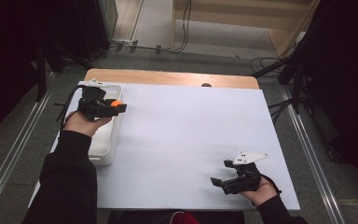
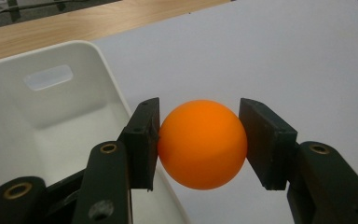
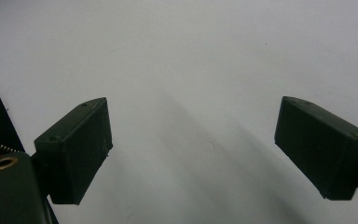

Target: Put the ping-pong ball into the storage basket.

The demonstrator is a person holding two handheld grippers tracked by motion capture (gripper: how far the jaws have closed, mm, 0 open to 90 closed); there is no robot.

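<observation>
Counts: one orange ball [image 2: 202, 143]; one white bin [image 2: 51, 121]; two grippers; one table [image 1: 191, 140]
Ball: a smooth, matte, round sphere, plain orange; clamped between the pads of the left gripper [image 2: 200, 140]; in the high view it sits at about 10 o'clock on the table, raised over the bin's right-hand wall [image 1: 115, 104]
Left gripper: jaws closed onto the ball, one pad pressing each side of it; black, blocky pads with brass-coloured pivot pins; seen in the high view at 10 o'clock [image 1: 117, 107], in a hand coming out of a dark sleeve
Right gripper: jaws spread wide with nothing between them [image 3: 196, 149]; bare white table below them; in the high view at about 5 o'clock near the table's near edge [image 1: 219, 179], with a grey three-cornered plate on top
Bin: white plastic, oblong with rounded corners and smooth walls, a slot handle cut in its far end wall; lying along the table's left edge at 9 to 10 o'clock; the part of the inside that shows holds nothing
Table: flat white matte sheet over a wooden top; a strip of wood shows at 12 o'clock
</observation>
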